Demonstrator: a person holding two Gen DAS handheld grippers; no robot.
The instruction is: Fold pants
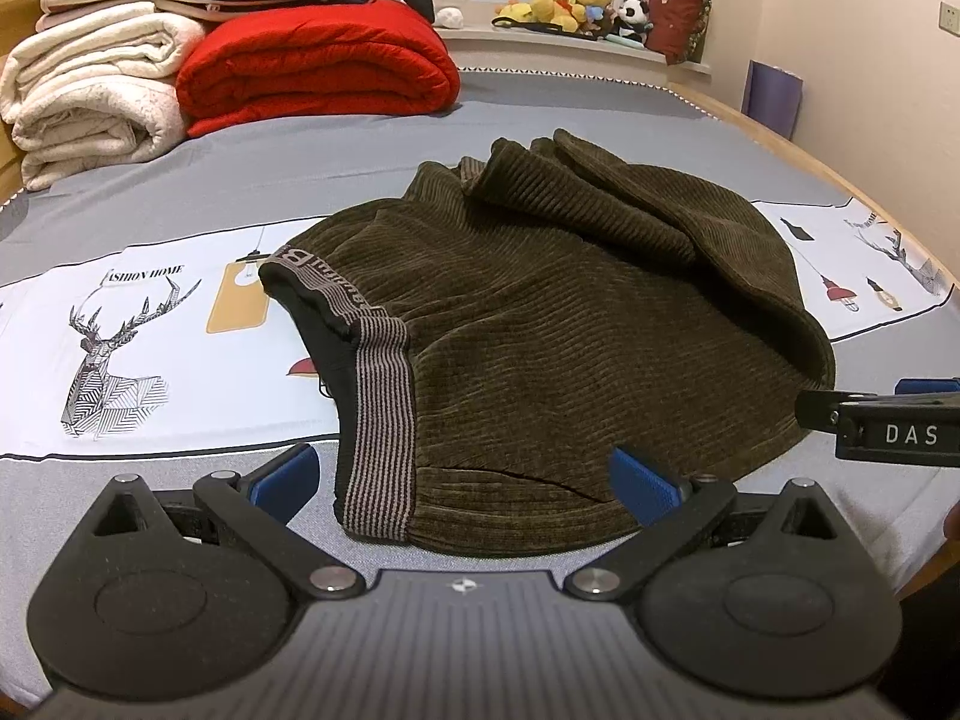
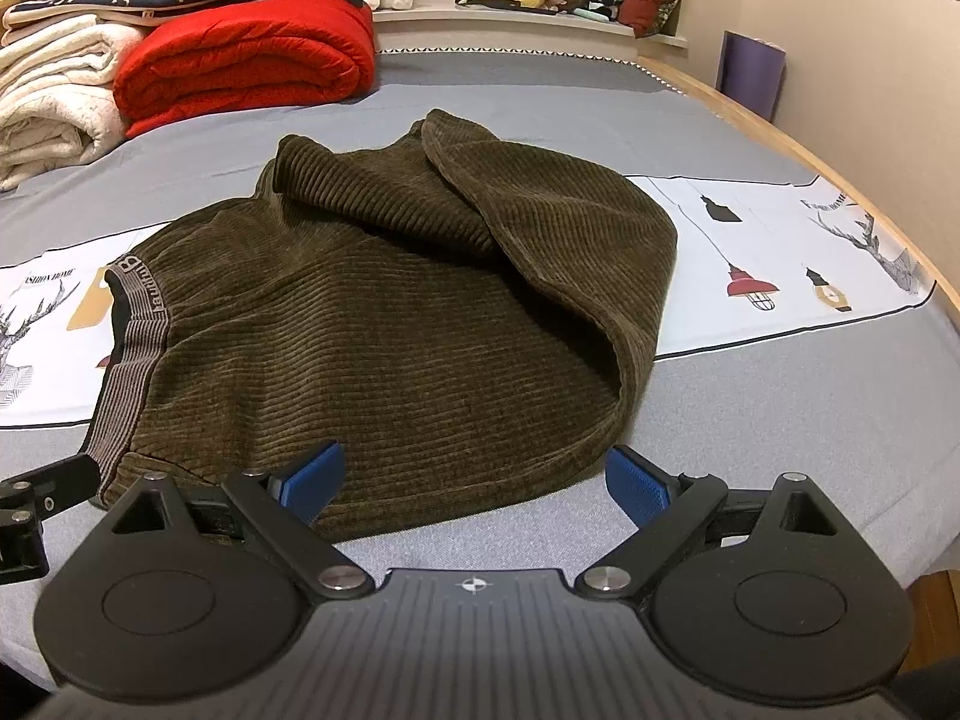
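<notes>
Dark olive corduroy pants (image 1: 540,348) (image 2: 390,330) lie folded in a loose bundle on the bed, legs doubled back over the top. Their striped grey waistband (image 1: 381,420) (image 2: 129,384) faces left. My left gripper (image 1: 465,483) is open at the near edge of the pants, its blue pads on either side of the waistband corner, holding nothing. My right gripper (image 2: 474,483) is open too, straddling the near right edge of the bundle. The right gripper's black body (image 1: 888,426) shows at the right edge of the left wrist view; the left one's (image 2: 30,516) at the left edge of the right wrist view.
The grey bed sheet (image 1: 570,102) has a white printed band with deer and lamps (image 1: 114,360). Folded red (image 1: 318,66) and white quilts (image 1: 90,96) are stacked at the far left. Plush toys (image 1: 570,0) sit on the windowsill. The bed's wooden edge (image 2: 840,168) runs along the right.
</notes>
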